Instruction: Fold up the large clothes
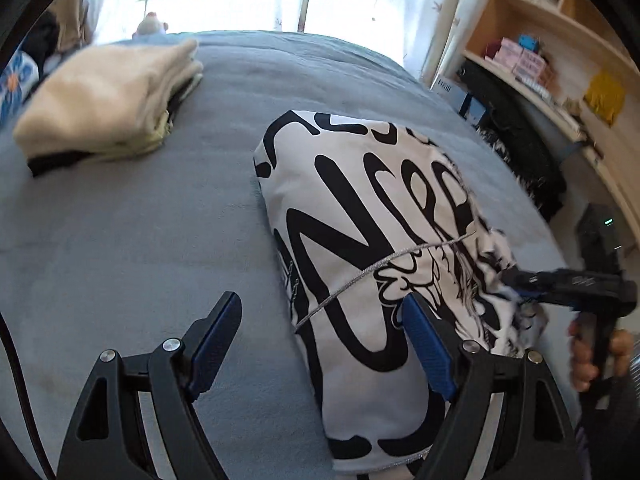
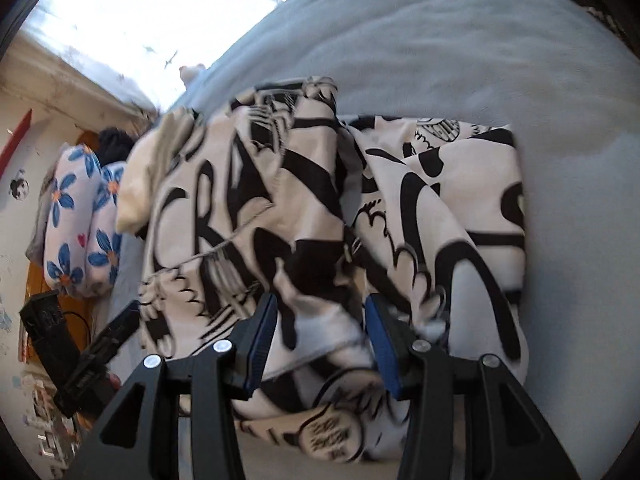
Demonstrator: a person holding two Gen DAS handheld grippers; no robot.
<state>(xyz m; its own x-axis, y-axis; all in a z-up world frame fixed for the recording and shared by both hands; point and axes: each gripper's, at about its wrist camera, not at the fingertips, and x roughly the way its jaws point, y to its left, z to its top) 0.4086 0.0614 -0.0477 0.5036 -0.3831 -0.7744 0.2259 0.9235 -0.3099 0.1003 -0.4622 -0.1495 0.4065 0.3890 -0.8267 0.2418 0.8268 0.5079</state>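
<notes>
Left gripper (image 1: 320, 344) gaping empty over the bed (image 1: 140, 240), right gripper (image 2: 320, 344) seemingly pinching the printed garment (image 1: 372, 208), presumably to fold.

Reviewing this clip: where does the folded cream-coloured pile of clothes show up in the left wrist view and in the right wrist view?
Left wrist view: the cream pile lies upper left on the grey-blue bed cover, apart from the black-and-white printed garment.
Right wrist view: only a cream edge peeks out left of the printed garment, which hides the rest.
Shared landmark: the blue-flowered pillow.
</notes>
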